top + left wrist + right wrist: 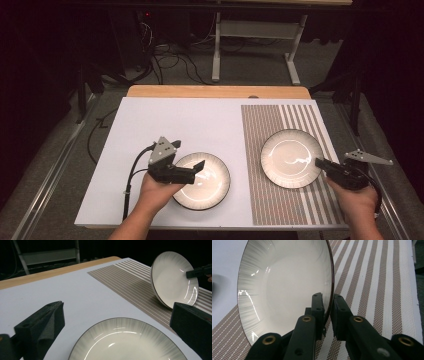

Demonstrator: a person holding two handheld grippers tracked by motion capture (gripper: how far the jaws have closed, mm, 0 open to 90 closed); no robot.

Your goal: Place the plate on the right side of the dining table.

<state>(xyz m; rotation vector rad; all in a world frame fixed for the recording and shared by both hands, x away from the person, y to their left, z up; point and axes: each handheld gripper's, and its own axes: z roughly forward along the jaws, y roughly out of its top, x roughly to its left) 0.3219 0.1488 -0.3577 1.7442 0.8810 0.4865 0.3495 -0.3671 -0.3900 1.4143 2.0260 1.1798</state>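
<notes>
Dark floor, loose cables and a metal frame lie beyond the table (150, 125), whose top is pale, with a wooden strip along the far edge. On its right half we have a striped mat (295, 125).

Our right gripper (327, 305) is clenched on the near rim of the far plate (284, 287); from its own view the rim sits pinched between the two black jaws. This plate is tilted up on edge, its hollow turned toward the left, its lower rim resting on the mat. From the high view we see it on the mat's middle, with the right gripper (320, 163) at its right edge.

Our left gripper (117, 320) stands wide open, gripping nothing. Its jaws spread to either side of the near plate (127, 340), which lies flat on the bare pale part of the table, just left of the mat. From the high view the left gripper (200, 166) hangs over this plate's left rim (210, 187); whether it touches we cannot tell. Both plates sit well apart.
</notes>
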